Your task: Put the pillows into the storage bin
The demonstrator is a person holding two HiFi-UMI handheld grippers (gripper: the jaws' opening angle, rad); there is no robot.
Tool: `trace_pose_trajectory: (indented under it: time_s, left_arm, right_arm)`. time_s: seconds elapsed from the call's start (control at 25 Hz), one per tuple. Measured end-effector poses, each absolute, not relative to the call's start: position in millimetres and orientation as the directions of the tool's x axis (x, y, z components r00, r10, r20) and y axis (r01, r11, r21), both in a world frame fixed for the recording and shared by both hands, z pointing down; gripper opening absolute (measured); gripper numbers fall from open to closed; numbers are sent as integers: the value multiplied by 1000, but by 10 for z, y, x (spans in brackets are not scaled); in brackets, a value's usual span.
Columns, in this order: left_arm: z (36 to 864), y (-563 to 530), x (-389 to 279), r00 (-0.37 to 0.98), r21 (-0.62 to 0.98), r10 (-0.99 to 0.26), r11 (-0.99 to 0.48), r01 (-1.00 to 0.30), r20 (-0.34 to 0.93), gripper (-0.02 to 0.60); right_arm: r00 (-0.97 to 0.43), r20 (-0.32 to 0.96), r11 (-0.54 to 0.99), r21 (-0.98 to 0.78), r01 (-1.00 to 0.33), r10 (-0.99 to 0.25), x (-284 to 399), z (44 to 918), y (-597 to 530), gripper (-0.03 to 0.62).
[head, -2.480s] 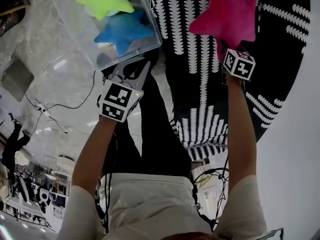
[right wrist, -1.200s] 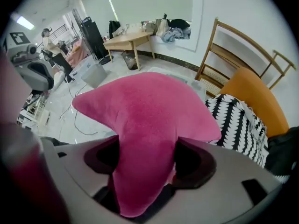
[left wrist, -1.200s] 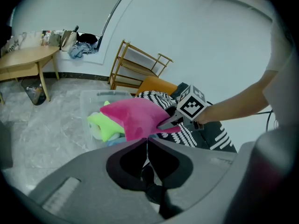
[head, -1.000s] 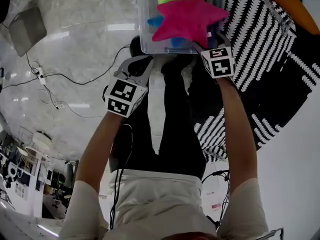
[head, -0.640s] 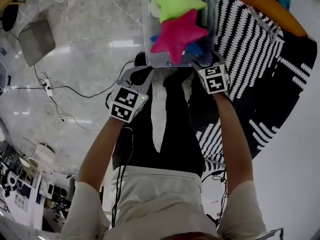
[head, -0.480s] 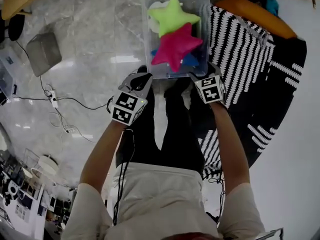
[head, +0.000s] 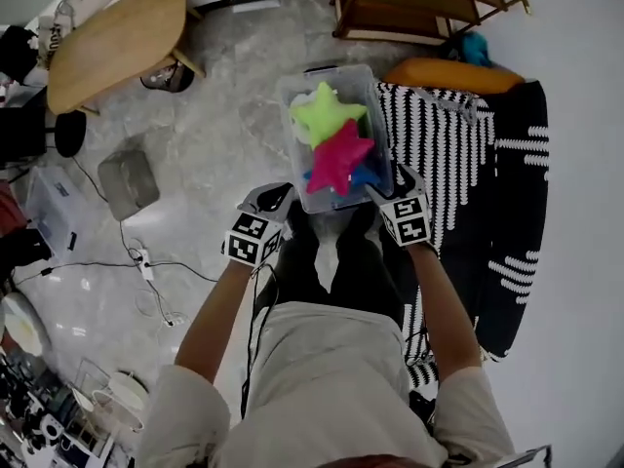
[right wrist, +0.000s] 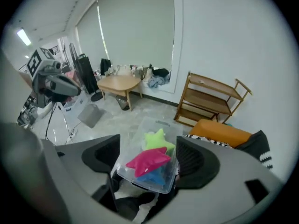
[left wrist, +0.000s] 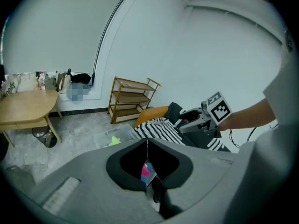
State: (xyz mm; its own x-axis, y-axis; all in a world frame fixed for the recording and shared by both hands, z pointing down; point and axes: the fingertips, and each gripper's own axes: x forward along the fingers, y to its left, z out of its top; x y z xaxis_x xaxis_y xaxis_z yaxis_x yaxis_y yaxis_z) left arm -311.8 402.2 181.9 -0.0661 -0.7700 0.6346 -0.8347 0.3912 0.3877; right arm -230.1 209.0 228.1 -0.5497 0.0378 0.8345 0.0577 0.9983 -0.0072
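Changed since the earlier head view: the hot-pink plush star pillow is out of my right gripper. It now lies in the clear plastic storage bin, on top of the blue pillow and touching the lime-green star pillow behind it. Both grippers have lifted well clear of the bin, and the head view takes in far more grey marble floor.

Right gripper is released: jaws wide apart, nothing in them, bin seen far below between them. Left gripper is clenched, pads together, empty.

Writing: only black-and-white square marker patterns on each gripper's cube; anything else is too small to read.

View differences:
- Head view alone shows the black-and-white striped rug from above, just right of the bin.
- Left gripper view shows the right gripper side-on and a wooden slatted shelf.
- Right gripper view shows the left gripper at upper left and a light wooden table beyond the bin.
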Motion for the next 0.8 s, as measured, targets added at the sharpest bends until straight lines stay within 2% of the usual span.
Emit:
trace_pose_trajectory:
  time_s: [0.08,0.16,0.32,0.52,0.8]
  left_arm:
    - [1545,4045,-3111,-64,382,-778,377,-844,625,20]
    - [1297,4094,-3102,-62,368,-777,365,-855,627,20]
    - [877,4231,-3172,-78,329,-780,349,-877,621,20]
    - [309,4311,-3018,-99,298,-808,324,-898,581,20]
    - [-368,4189,-3109,-122,238,-866,265,-934,486,20]
  right_arm:
    - [-606,796,1000,-13,7,14,-2291,1895,2035,357]
    - [-661,750,998,-29,-54,-14,-2272,1510,1952,304]
    - [-763,643,983,-94,-157,-60,-2242,805,1794,262]
    - [-821,564,976,-115,-183,-88,-1913,132,1762,197]
    - [-875,467,973,-108,-203,-130,-1669,-480,1868,145]
